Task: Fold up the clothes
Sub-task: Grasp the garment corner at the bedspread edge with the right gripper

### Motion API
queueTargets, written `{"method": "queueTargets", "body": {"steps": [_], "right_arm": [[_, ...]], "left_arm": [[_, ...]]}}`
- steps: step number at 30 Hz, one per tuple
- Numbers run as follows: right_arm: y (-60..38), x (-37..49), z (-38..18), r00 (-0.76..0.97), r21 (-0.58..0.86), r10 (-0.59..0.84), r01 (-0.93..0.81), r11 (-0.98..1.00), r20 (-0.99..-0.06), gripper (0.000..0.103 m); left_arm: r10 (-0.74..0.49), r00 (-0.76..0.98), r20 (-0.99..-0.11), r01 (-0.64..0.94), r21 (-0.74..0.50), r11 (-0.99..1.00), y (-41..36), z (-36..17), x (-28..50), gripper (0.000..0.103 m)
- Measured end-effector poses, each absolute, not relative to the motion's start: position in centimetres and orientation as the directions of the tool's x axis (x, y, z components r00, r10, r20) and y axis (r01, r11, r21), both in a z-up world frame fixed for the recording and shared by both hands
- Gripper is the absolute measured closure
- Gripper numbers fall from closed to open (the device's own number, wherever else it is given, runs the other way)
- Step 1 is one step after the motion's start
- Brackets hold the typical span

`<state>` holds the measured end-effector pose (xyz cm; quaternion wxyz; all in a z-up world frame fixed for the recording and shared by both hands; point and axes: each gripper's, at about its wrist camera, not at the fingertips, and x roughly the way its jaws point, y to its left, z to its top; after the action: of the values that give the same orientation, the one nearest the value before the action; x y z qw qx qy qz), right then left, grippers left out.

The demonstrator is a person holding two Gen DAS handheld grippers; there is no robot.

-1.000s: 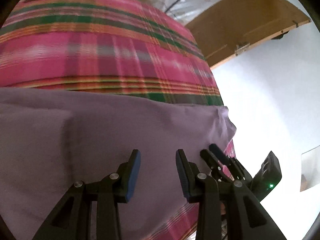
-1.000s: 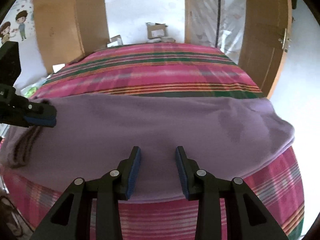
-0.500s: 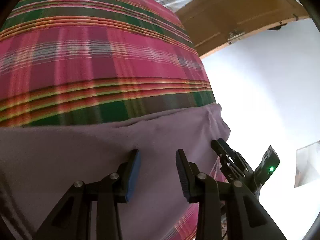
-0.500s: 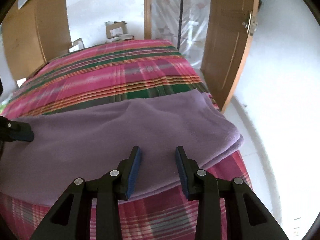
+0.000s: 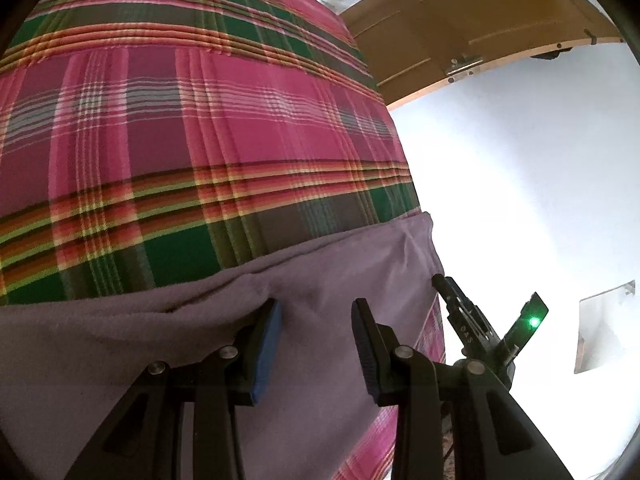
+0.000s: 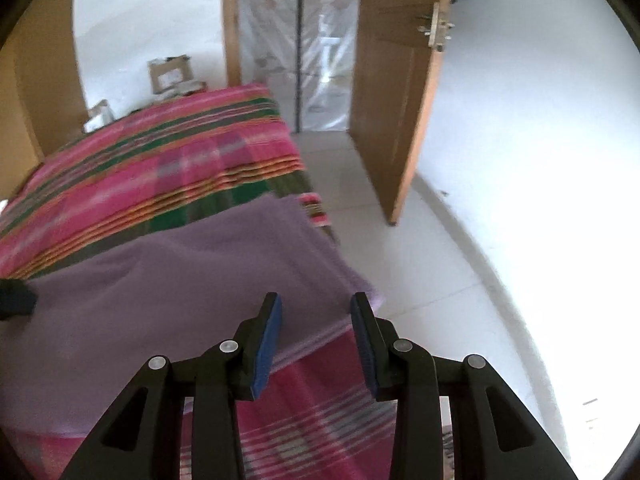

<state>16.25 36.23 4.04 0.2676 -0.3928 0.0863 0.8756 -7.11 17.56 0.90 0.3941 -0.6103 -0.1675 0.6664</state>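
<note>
The purple fleece garment [image 6: 192, 280] lies doubled along the bed's [image 5: 200, 120] near edge, both the left gripper [image 5: 316, 344] and right gripper [image 6: 316, 344] hovering with fingers spread, empty, seemingly positioned to pinch its edges.

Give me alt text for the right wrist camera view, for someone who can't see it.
The open right gripper hovers over the corner of a folded purple garment lying on a pink and green plaid bedspread. Beyond it are a white floor and an open wooden door.
</note>
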Motion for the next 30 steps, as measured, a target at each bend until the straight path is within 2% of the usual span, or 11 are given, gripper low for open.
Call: {"method": "queueTargets", "body": {"steps": [2, 4, 13, 14, 17, 19, 21, 22, 25, 30], "right_arm": [[36.9, 16.6, 3.9, -0.548, -0.029, 0.388, -0.551, -0.834, -0.741, 0.062], [37.5, 17.0, 3.8, -0.549, 0.004, 0.373, -0.566, -0.824, -0.748, 0.047], [38.5, 17.1, 3.6, -0.582, 0.112, 0.292, -0.558, -0.822, -0.759, 0.046], [38.8, 17.1, 3.5, -0.584, 0.128, 0.283, -0.561, -0.818, -0.761, 0.047], [38.9, 17.2, 3.5, -0.59, 0.145, 0.281, -0.57, -0.809, -0.757, 0.061], [38.9, 17.2, 3.6, -0.59, 0.139, 0.293, -0.577, -0.805, -0.752, 0.075], [38.9, 17.0, 3.7, -0.594, 0.135, 0.296, -0.573, -0.808, -0.748, 0.08], [38.8, 16.9, 3.7, -0.599, 0.139, 0.291, -0.566, -0.812, -0.746, 0.087], [38.5, 17.0, 4.0, -0.618, 0.146, 0.286, -0.553, -0.821, -0.732, 0.092], [38.9, 17.4, 4.4, -0.635, 0.158, 0.297, -0.558, -0.815, -0.714, 0.092]], "left_arm": [[0.727, 0.058, -0.684, -0.327, -0.701, -0.634, 17.6, 0.9, -7.1, 0.066], [0.729, 0.058, -0.682, -0.327, -0.703, -0.632, 17.6, 0.9, -7.1, 0.066], [0.74, 0.053, -0.67, -0.316, -0.715, -0.624, 17.3, 0.8, -7.0, 0.066], [0.742, 0.053, -0.668, -0.314, -0.717, -0.623, 17.4, 0.7, -7.0, 0.066], [0.746, 0.056, -0.663, -0.307, -0.723, -0.619, 17.4, 0.6, -7.1, 0.066], [0.749, 0.059, -0.66, -0.303, -0.727, -0.616, 17.4, 0.5, -7.1, 0.066], [0.752, 0.062, -0.656, -0.297, -0.731, -0.614, 17.4, 0.5, -7.2, 0.066], [0.752, 0.063, -0.656, -0.296, -0.732, -0.614, 17.3, 0.5, -7.2, 0.066], [0.752, 0.063, -0.656, -0.294, -0.732, -0.615, 17.3, 0.5, -7.2, 0.066], [0.744, 0.056, -0.666, -0.299, -0.722, -0.624, 17.6, 0.7, -7.1, 0.066]]}}
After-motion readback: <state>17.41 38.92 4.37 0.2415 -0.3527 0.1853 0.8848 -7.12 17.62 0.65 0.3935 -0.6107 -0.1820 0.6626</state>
